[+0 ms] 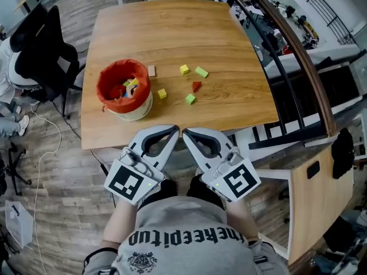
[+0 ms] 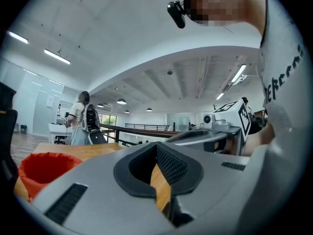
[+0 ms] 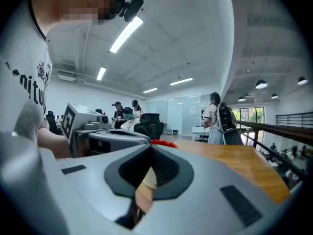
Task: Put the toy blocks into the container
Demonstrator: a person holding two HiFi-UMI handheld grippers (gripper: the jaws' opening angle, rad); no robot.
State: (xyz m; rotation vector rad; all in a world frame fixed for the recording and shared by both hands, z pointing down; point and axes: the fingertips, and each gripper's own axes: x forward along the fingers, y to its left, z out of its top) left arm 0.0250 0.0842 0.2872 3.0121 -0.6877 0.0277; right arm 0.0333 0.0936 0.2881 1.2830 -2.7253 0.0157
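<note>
Grey short-sleeved T-shirt (image 1: 172,216), black lettering (image 1: 189,238), grey left gripper (image 1: 174,133), grey right gripper (image 1: 187,134), black-and-white marker cubes (image 1: 129,182)

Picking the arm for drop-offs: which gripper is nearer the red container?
Left. The left gripper sits at the near edge of the table, with the container ahead to its left; the right gripper is beside it, farther right.

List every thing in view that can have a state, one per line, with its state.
left tongs: shut, empty
right tongs: shut, empty
container: upright, open, partly filled with toy blocks
pale block: loose on table beside container
far yellow block: loose on table
far green block: loose on table
red block: loose on table
near yellow block: loose on table
near green block: loose on table
</note>
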